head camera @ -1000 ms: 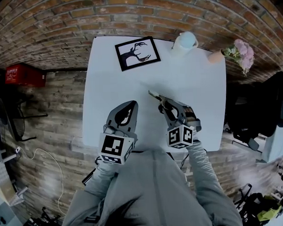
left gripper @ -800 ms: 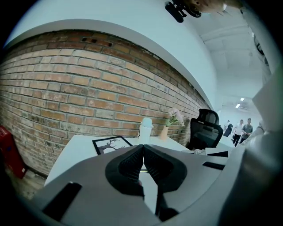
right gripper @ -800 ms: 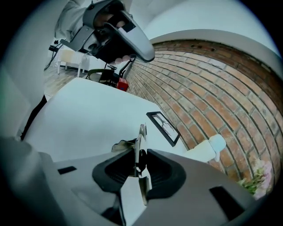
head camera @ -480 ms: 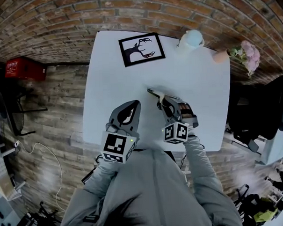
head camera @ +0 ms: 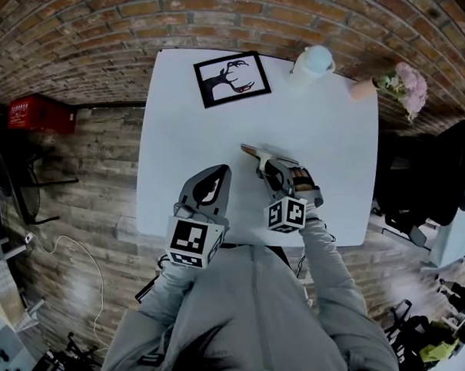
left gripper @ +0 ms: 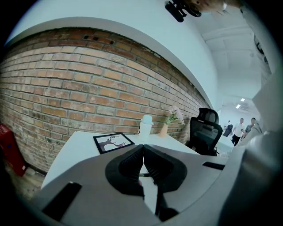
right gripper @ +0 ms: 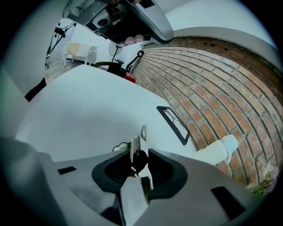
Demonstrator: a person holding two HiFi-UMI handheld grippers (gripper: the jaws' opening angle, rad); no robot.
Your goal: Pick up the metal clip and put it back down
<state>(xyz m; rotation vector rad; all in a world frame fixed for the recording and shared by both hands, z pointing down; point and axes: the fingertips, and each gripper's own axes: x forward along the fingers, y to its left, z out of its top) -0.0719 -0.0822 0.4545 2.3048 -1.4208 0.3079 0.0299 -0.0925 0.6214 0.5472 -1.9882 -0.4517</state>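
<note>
The metal clip [head camera: 254,151] is a binder clip with a black body and silver handles, sticking forward out of my right gripper [head camera: 268,165] over the middle of the white table [head camera: 330,130]. In the right gripper view the clip [right gripper: 135,150] sits between the pads of the right gripper [right gripper: 140,155]. These jaws are opening but still touch the clip. I cannot tell whether the clip rests on the table. My left gripper [head camera: 214,176] hovers near the table's front left, apart from the clip. In its own view the left gripper [left gripper: 142,152] is shut with nothing in it.
A framed antler picture [head camera: 232,82] lies at the table's far side, with a white bottle [head camera: 312,63] and a small vase of pink flowers [head camera: 398,87] to its right. A black office chair [head camera: 428,180] stands right of the table. A red box [head camera: 36,120] sits on the floor at left.
My right gripper has shifted slightly left and forward with the clip in it. The left gripper has stayed where it was.
</note>
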